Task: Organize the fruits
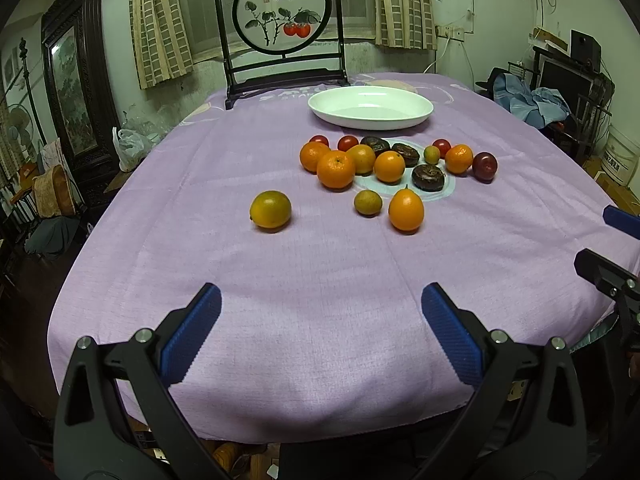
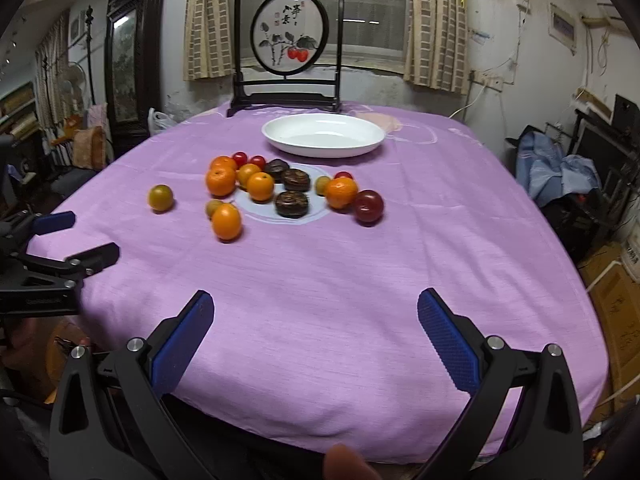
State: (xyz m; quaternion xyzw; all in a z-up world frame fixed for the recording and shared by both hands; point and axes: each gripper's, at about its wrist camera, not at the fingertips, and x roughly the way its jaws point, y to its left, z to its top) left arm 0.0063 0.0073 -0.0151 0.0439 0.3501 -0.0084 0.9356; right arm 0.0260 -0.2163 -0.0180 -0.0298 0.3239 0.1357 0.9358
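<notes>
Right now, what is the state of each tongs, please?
Left tongs: open, holding nothing.
Right tongs: open, holding nothing.

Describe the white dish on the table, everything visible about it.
The white dish is a shallow oval bowl, glossy like ceramic or plastic, with a low raised rim. It sits upright and empty on the purple tablecloth, beyond the fruit cluster and in front of the framed screen. No fruit or tongs touch it.

black triangular-framed left tool (image 1: 321,322) and right tool (image 2: 316,326), ribbed blue pads, silver screw heads
</notes>
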